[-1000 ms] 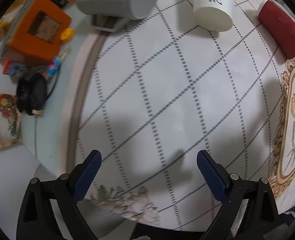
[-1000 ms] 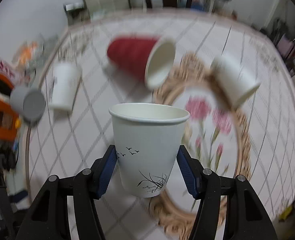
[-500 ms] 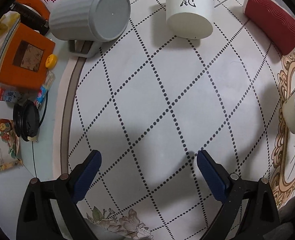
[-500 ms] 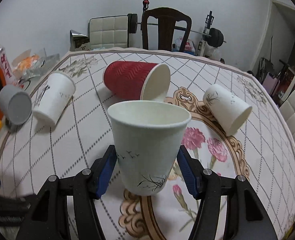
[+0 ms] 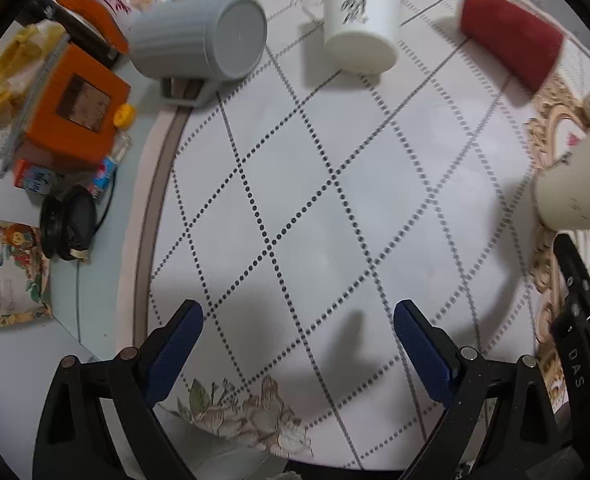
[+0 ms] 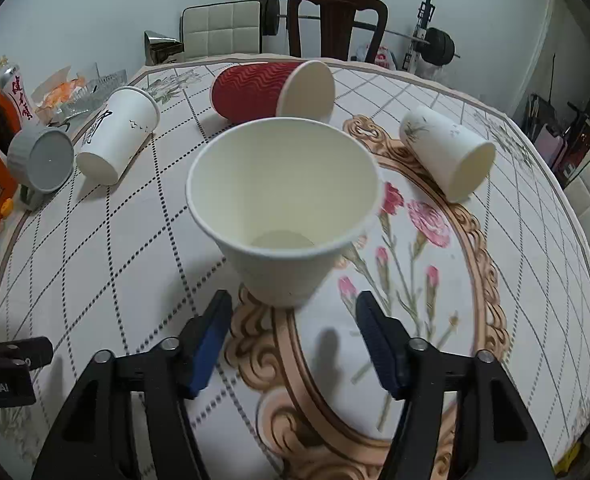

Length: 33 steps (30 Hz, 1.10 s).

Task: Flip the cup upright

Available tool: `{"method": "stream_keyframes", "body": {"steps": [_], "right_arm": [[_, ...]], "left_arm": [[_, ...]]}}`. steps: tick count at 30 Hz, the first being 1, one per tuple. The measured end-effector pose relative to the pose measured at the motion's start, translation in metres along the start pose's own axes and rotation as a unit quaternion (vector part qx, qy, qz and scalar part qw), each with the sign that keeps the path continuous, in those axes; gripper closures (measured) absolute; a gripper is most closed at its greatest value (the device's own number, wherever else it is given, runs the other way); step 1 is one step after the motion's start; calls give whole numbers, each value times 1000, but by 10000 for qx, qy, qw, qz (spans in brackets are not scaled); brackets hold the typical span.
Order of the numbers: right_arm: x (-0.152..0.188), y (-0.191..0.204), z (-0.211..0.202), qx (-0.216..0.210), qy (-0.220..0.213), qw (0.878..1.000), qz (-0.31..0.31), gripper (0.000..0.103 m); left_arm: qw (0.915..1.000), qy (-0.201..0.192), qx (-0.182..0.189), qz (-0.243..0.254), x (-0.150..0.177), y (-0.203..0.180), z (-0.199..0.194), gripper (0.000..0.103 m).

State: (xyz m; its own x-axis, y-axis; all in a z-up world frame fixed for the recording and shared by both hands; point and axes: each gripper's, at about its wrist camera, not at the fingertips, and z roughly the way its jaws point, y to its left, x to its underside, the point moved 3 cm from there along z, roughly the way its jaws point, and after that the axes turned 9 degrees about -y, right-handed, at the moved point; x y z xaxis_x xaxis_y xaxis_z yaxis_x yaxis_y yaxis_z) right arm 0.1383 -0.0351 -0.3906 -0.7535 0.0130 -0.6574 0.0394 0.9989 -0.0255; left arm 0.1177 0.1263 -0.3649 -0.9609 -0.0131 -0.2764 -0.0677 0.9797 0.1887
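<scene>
A white paper cup (image 6: pixel 283 204) stands upright on the tablecloth, mouth up; it also shows at the right edge of the left wrist view (image 5: pixel 575 184). My right gripper (image 6: pixel 293 340) is open, its jaws pulled back just short of the cup and not touching it. My left gripper (image 5: pixel 297 346) is open and empty over bare checked cloth. A white cup with black writing (image 6: pixel 115 136) (image 5: pixel 359 28), a red ribbed cup (image 6: pixel 271 90) (image 5: pixel 511 48) and another white cup (image 6: pixel 447 152) lie on their sides.
A grey ribbed mug (image 5: pixel 203 40) (image 6: pixel 41 160) lies on its side at the table's left edge. An orange box (image 5: pixel 75 112), snack packets and a black round thing (image 5: pixel 67 228) sit left of the cloth. Chairs (image 6: pixel 335 20) stand behind the table.
My right gripper has let go of the white cup, opened and drawn back; the cup now stands on the table. My left gripper has shifted slightly, still open.
</scene>
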Motion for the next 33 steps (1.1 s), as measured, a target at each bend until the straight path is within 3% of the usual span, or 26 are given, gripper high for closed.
{"method": "stream_keyframes", "body": {"steps": [5,10,22,28,30,33], "right_arm": [[-5,-25,-43,45,47,9997,245,20],[-24,-56,-112,223,28,9984,511,1],[-48,-95,-303,399,-483,9977,264,0],[-58,-97,-366,333,-744,9964,242,0],[-60,-96,-379,297,-779,9962,239,0],[-62,-93,-394,287,-820,9960,218,0]], "left_arm": [[9985,-547,23,75,3,-7,-60,6],[9925,-1209,198,-18,-1,-6,-134,6],[9696,-2390,492,-191,50,11,-282,6],[9621,-2669,523,-225,63,25,-318,5],[9602,-2737,525,-202,65,28,-324,0],[9578,-2803,611,-164,67,33,-329,0]]}}
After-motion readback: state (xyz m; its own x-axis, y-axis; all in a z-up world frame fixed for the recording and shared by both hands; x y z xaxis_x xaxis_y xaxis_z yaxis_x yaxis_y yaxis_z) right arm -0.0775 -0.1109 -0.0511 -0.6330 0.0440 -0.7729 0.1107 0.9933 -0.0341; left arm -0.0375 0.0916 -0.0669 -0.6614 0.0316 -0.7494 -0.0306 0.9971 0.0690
